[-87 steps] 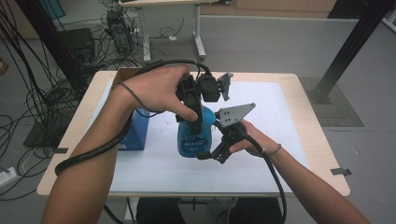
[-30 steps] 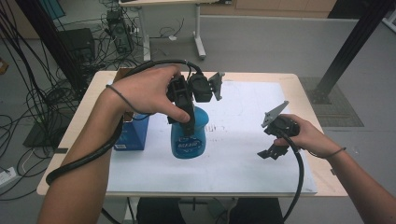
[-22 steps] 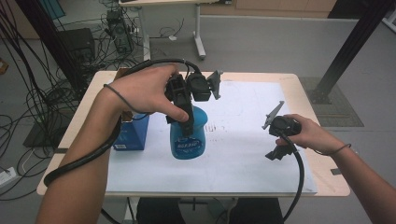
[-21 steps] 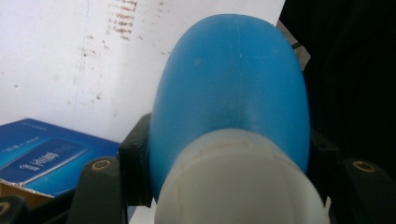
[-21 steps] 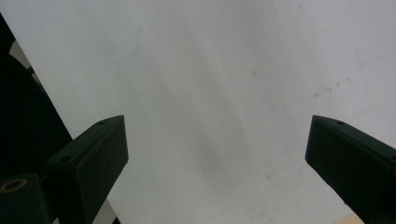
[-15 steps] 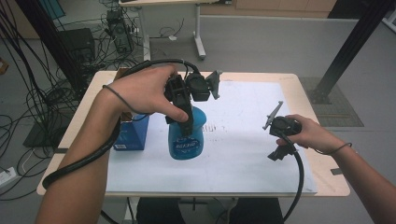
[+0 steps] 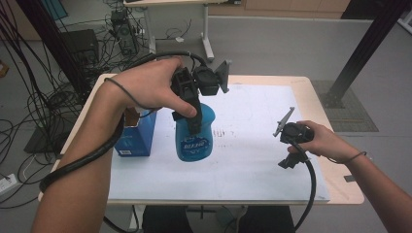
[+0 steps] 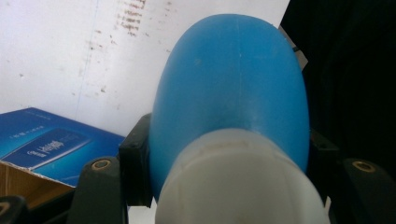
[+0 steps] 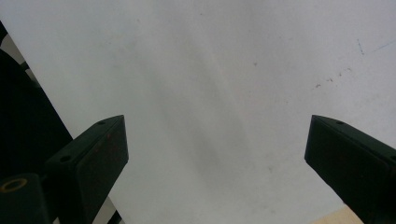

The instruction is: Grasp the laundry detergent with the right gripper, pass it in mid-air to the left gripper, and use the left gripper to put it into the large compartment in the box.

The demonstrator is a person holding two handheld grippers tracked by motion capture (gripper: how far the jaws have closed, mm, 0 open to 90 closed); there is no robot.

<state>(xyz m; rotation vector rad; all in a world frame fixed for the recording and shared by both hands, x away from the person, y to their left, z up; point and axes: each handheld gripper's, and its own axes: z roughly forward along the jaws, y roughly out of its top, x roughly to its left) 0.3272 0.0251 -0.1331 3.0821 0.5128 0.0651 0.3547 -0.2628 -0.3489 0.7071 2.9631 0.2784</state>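
Right gripper [image 9: 215, 154]: two black jaws rising from the lower corners, set wide apart, nothing between them. Left jaw: a screw hole near its tip and a brass-ringed hole lower down. Sheet [image 9: 210, 70]: white, spanning the gap and all beyond the jaws (faint specks and a thin blue mark toward the upper right). Table [image 9: 337, 217]: a tan sliver beside the right jaw. Dark area outside the left jaw; contents unclear.
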